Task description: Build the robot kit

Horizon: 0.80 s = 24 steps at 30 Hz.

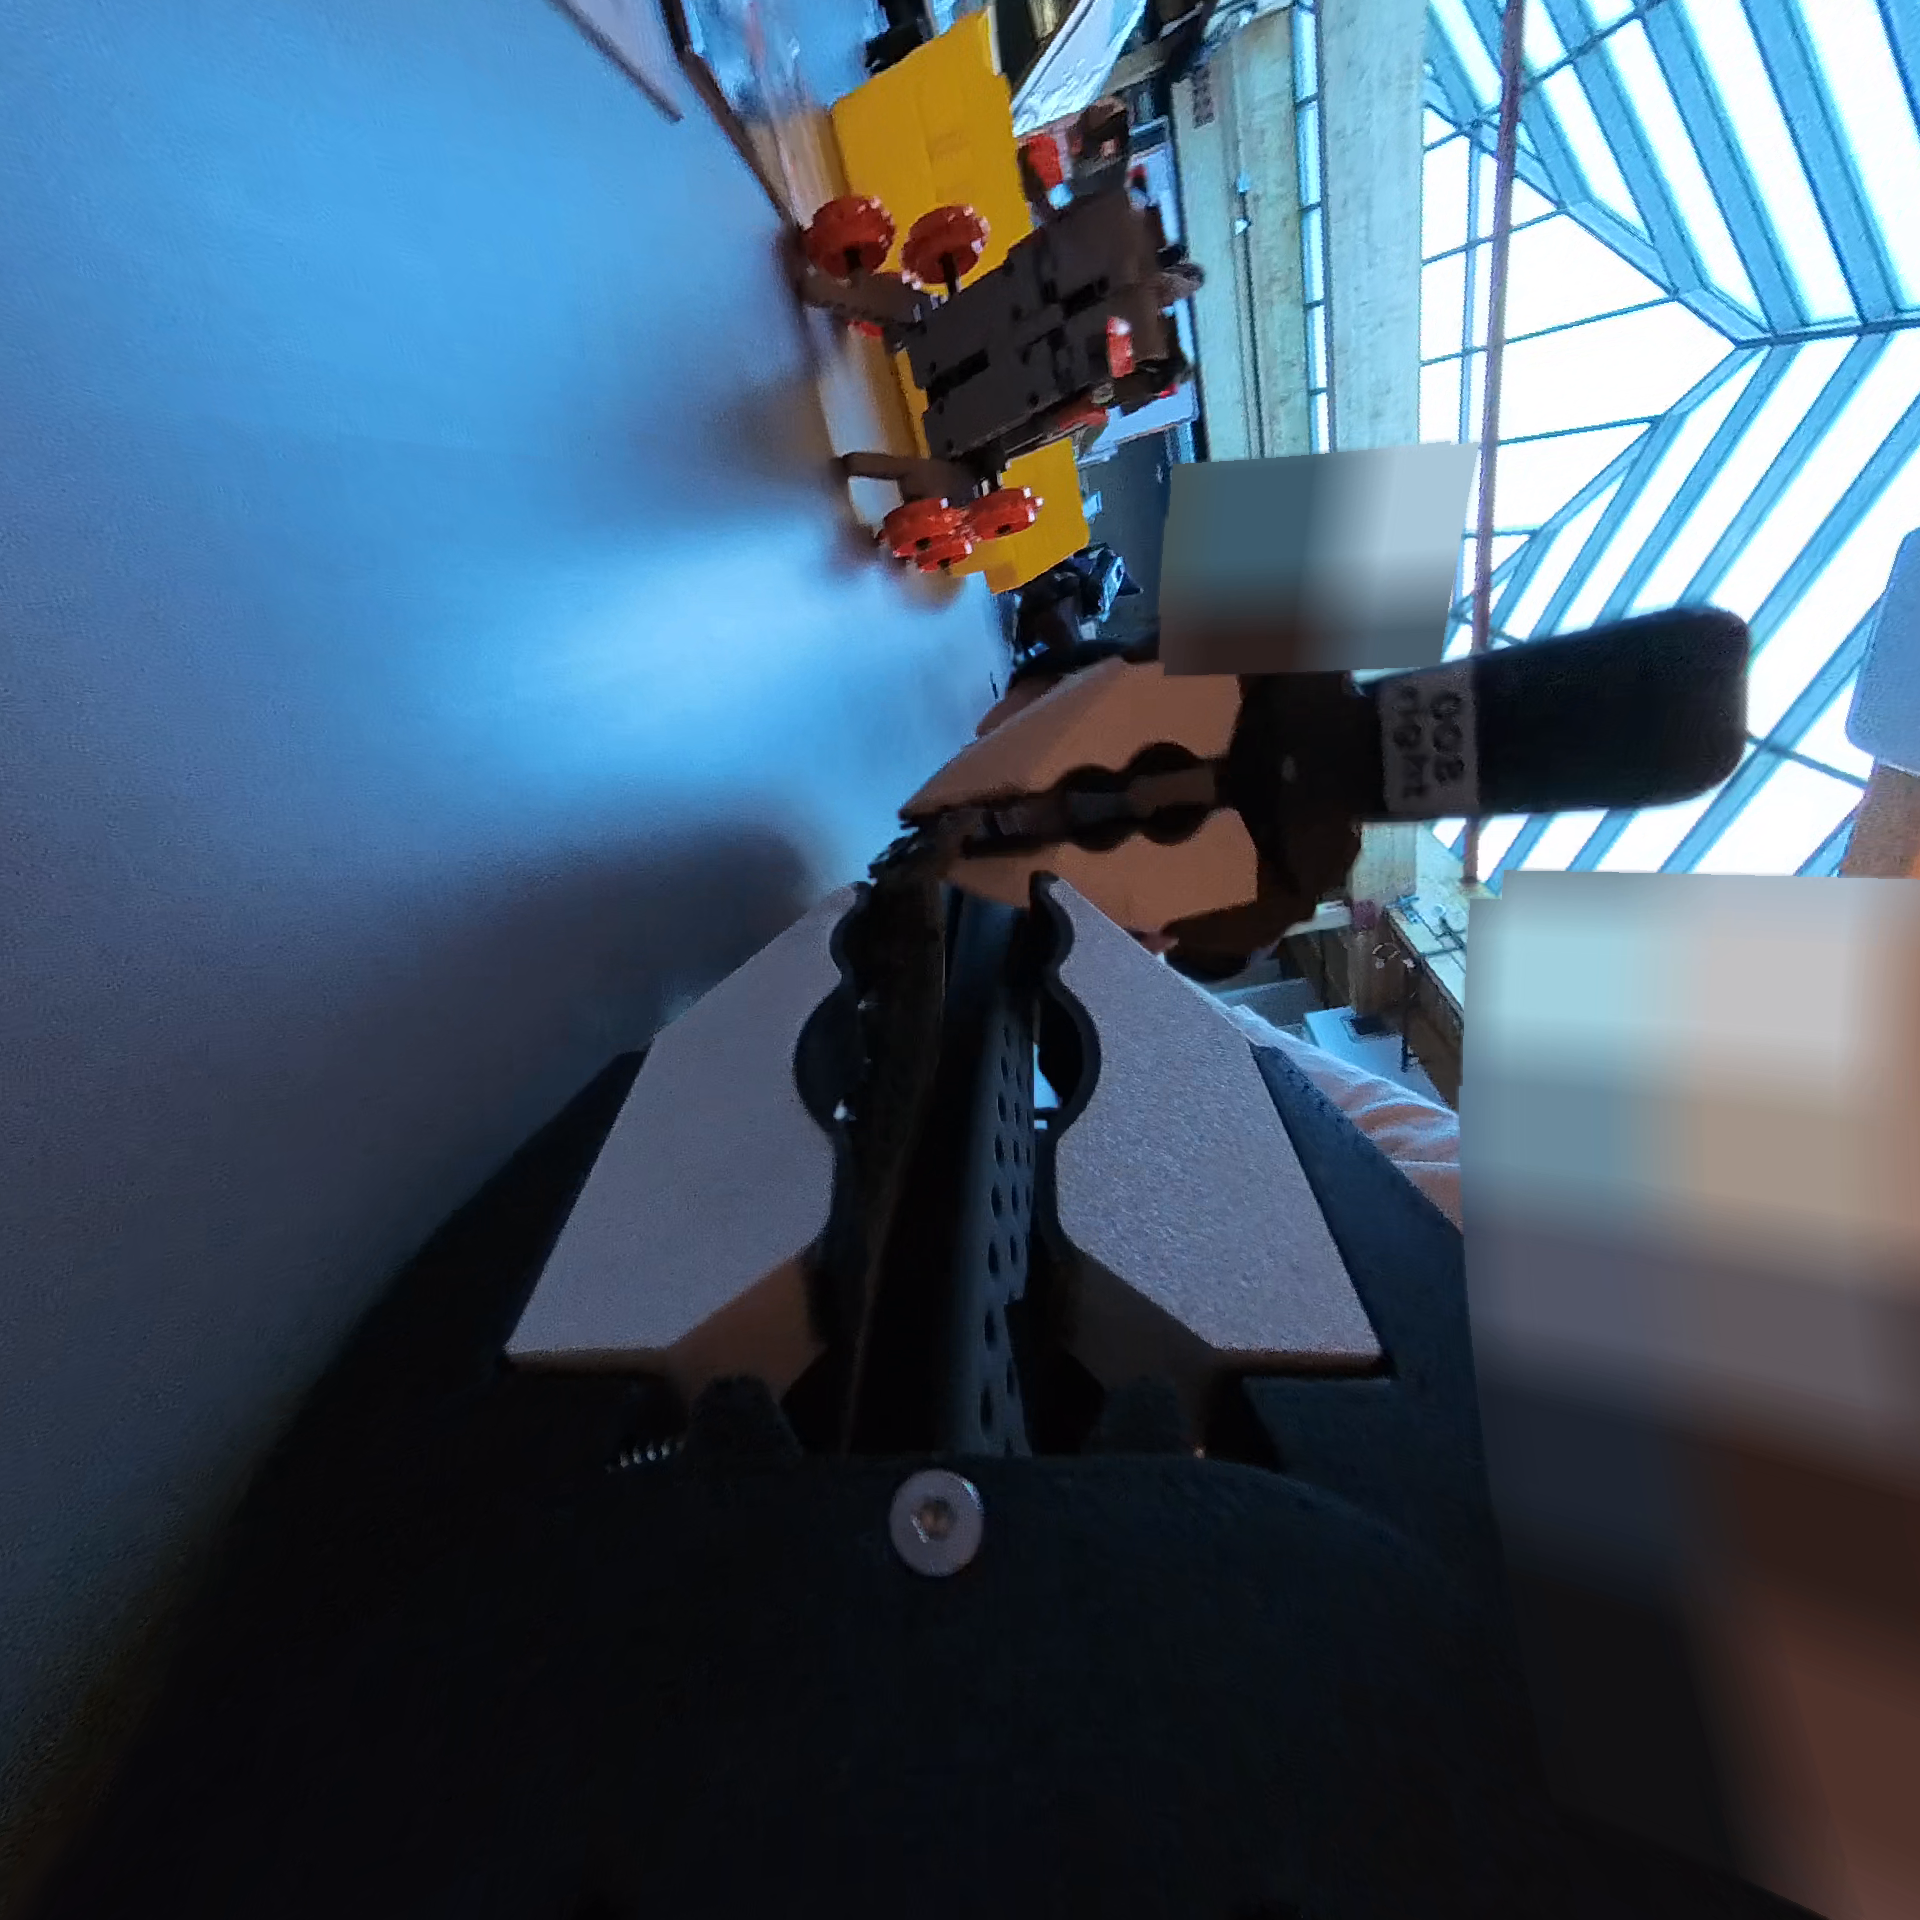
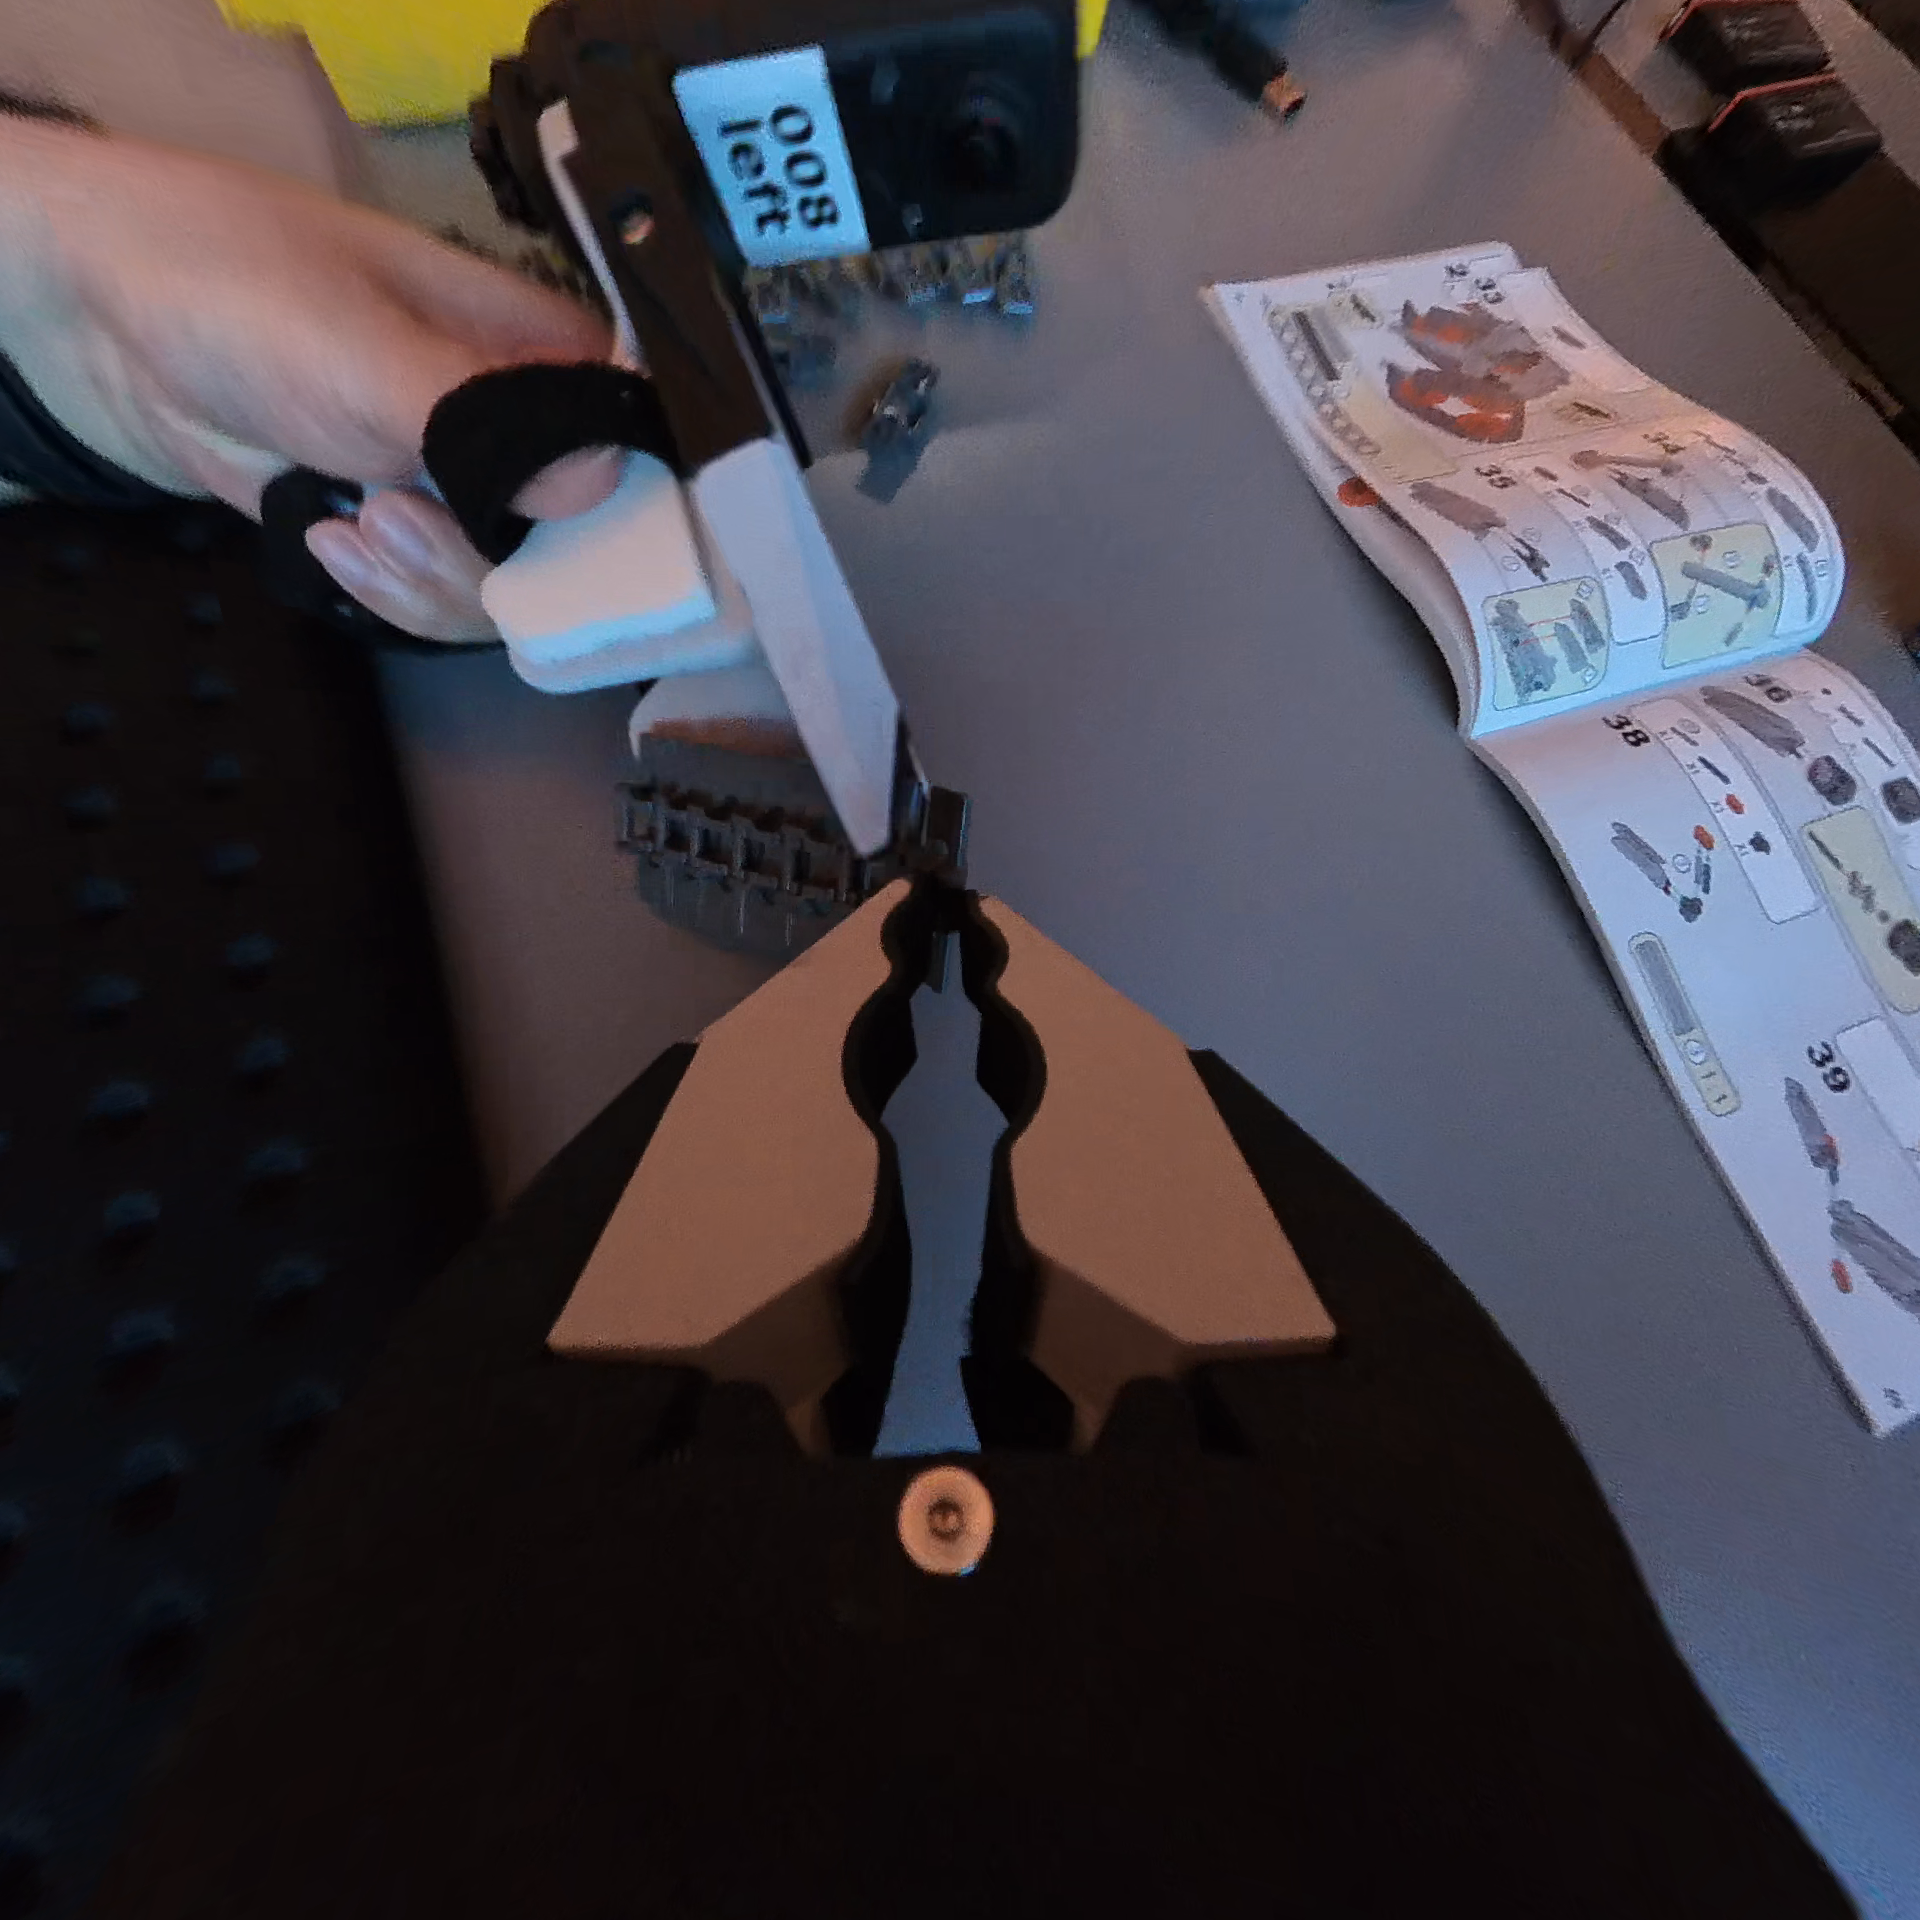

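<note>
The right hand-held gripper [image 2: 940, 914] is pinching a small dark link piece [image 2: 943, 951] at its very tips, its jaws nearly closed with only that piece between them. The left hand-held gripper [image 2: 904, 831] is reaching down from above and ahead of it, its jaws closed on the end of a dark grey track chain [image 2: 738, 842] that is trailing off to the left just above the grey worktop [image 2: 1143, 675]. The two sets of tips are almost touching where link and chain are meeting. In the left wrist view a black perforated strip [image 1: 997, 1143] is sitting between the left fingers, and the right hand-held gripper is showing just beyond them.

Both grips are looking shallow, so the link is likely to twist or pop out if either hand tilts or presses off-axis; the blur in both views suggests the hands are not steady. A dropped link would be landing among the loose grey parts [image 2: 894, 416] lying farther ahead, where it would be hard to pick out.

Room is tight at the tips themselves. To the right of the right hand-held gripper an open instruction booklet [image 2: 1558, 623] is lying well apart, leaving bare worktop between. To the left a black studded mat [image 2: 156, 935] is covering the surface. Far ahead of the left hand-held gripper a dark model with orange wheels [image 1: 1018, 312] is standing against a yellow box [image 1: 935, 135].
</note>
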### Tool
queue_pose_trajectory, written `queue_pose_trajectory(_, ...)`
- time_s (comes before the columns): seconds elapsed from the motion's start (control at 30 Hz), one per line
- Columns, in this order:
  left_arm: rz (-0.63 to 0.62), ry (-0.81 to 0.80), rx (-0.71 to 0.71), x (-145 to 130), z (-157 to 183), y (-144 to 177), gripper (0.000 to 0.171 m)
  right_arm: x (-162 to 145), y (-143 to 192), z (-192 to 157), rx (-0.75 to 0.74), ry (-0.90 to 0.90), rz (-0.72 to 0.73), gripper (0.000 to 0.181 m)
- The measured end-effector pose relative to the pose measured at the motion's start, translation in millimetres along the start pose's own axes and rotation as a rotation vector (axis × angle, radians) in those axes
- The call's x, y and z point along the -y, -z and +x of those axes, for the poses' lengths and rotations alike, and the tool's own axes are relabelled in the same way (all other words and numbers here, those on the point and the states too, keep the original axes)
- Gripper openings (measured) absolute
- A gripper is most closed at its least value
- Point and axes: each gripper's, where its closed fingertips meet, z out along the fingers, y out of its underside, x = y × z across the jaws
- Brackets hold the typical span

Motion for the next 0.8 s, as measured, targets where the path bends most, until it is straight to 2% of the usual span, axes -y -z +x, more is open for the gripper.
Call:
queue_pose_trajectory(0.07,-0.010,-0.073,0.014,-2.0,3.5,1.3,0.024,0.0,2.9,5.0,0.034,-0.065,0.027,0.002)
queue_pose_trajectory(0.2,-0.039,-0.260,0.086,-5.4,6.0,0.6,0.018,4.9,9.5,-1.1,0.213,-0.279,0.102,0.002)
queue_pose_trajectory(0.3,-0.075,-0.342,0.128,-10.1,5.5,1.5,0.011,10.9,18.2,-3.1,0.332,-0.408,0.158,0.002)
queue_pose_trajectory(0.4,-0.057,-0.387,0.058,-9.4,22.1,2.7,0.006,16.6,25.1,-4.9,0.457,-0.519,0.215,0.002)
queue_pose_trajectory(0.53,-0.043,-0.370,-0.075,-10.4,44.8,5.1,0.006,30.8,38.9,-11.0,0.711,-0.696,0.324,0.003)
queue_pose_trajectory(0.6,-0.041,-0.361,-0.066,-10.1,42.6,5.0,0.008,29.2,36.2,-11.1,0.739,-0.736,0.324,0.002)
queue_pose_trajectory(0.7,-0.013,-0.325,-0.081,-4.8,44.1,5.3,0.027,24.4,29.5,-19.6,0.733,-0.684,0.278,0.002)
queue_pose_trajectory(0.8,-0.034,-0.375,-0.014,-6.2,35.7,6.4,0.010,27.2,23.8,-19.1,0.679,-0.665,0.299,0.002)
